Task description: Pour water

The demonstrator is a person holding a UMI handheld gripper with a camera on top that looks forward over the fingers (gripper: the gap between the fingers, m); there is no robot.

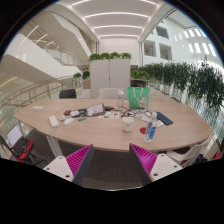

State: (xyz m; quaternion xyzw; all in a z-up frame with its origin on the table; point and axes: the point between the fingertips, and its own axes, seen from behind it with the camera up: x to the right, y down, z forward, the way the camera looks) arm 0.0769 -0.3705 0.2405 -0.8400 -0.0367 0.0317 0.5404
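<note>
My gripper (111,151) is held well back from a long wooden table (95,132) and stands open, with nothing between the magenta pads (78,159). Toward the table's right end, beyond the fingers, stands a small pale cup (127,124). Just right of it is a blue bottle-like item (152,130); its details are too small to tell. A green container (138,96) stands at the far side of the table.
Papers and small items (75,115) lie scattered over the table's left half. A black chair (68,94) stands behind the table, and a red-framed chair (22,150) at its left end. A white cabinet (110,72) and potted plants (185,78) line the back.
</note>
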